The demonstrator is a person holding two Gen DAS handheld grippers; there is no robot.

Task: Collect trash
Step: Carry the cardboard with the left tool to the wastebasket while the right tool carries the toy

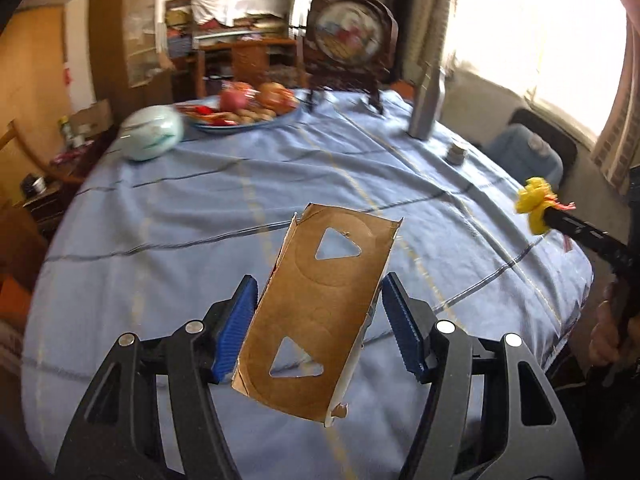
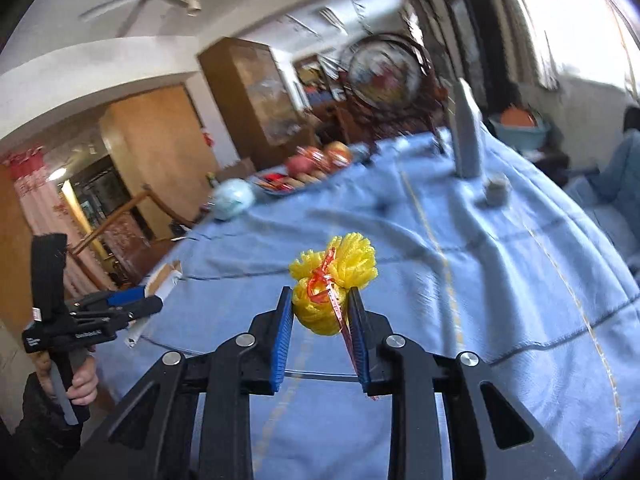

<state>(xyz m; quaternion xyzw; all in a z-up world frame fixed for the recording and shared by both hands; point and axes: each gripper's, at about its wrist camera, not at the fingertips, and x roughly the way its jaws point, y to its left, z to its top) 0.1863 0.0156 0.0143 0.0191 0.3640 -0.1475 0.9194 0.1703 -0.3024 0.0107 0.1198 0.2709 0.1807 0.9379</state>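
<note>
My left gripper (image 1: pixel 318 300) is shut on a flattened brown cardboard piece (image 1: pixel 320 308) with two triangular holes, held above the blue tablecloth (image 1: pixel 192 208). My right gripper (image 2: pixel 320 308) is shut on a yellow foam net (image 2: pixel 334 280) tied with a red ribbon, held above the cloth. The net and right gripper also show in the left wrist view (image 1: pixel 534 204) at the table's right edge. The left gripper and cardboard show in the right wrist view (image 2: pixel 156 292) at the left.
At the far side of the table stand a plate of fruit and snacks (image 1: pixel 244 110), a pale green round object (image 1: pixel 154 132), a grey bottle (image 1: pixel 428 106), a small grey cap (image 1: pixel 456 154) and a framed round ornament (image 1: pixel 352 40). Chairs and furniture surround the table.
</note>
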